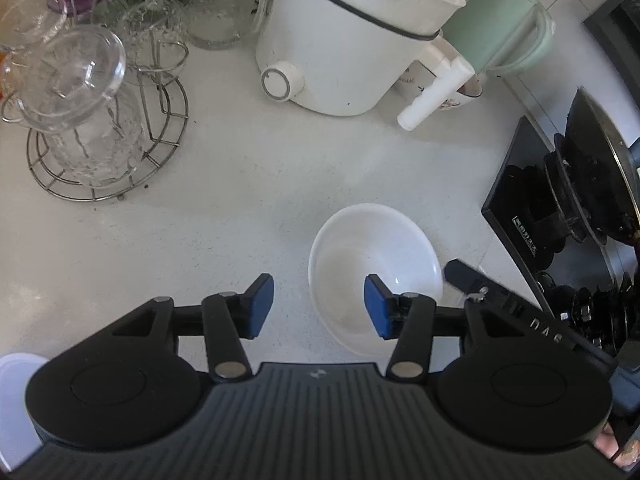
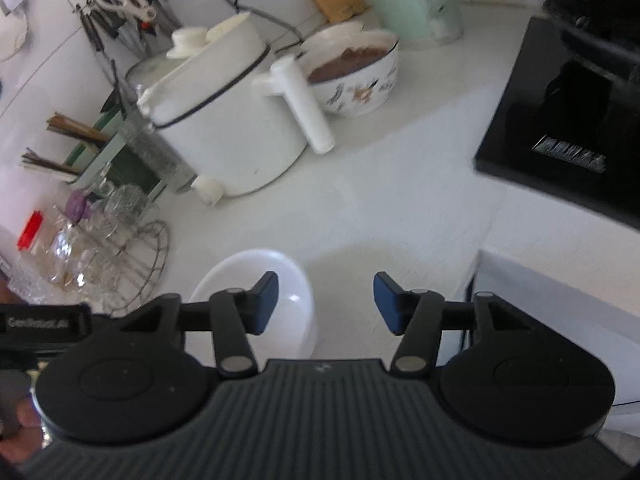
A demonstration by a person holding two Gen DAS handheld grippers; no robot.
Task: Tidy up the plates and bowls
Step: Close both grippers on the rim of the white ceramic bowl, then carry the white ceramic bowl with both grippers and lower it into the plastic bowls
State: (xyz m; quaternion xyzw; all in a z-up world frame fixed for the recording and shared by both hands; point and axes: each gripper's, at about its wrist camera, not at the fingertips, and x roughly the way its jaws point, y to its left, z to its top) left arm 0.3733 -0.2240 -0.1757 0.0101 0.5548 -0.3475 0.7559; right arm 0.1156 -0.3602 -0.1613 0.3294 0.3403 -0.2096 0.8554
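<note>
A white bowl (image 1: 374, 264) sits upright and empty on the white counter. My left gripper (image 1: 319, 307) is open and empty above the counter, its right pad over the bowl's near rim. The same bowl shows in the right wrist view (image 2: 280, 280), under the left pad of my right gripper (image 2: 325, 304), which is open and empty. The right gripper's black body (image 1: 516, 308) shows just right of the bowl in the left wrist view. A white plate edge (image 1: 16, 392) shows at the lower left.
A white electric pot (image 1: 344, 36) with a long handle stands at the back, next to a flowered bowl of brown food (image 2: 356, 72) and a green kettle (image 1: 500, 28). A wire rack of glassware (image 1: 92, 120) is at the left. A black stove (image 1: 560, 200) is at the right.
</note>
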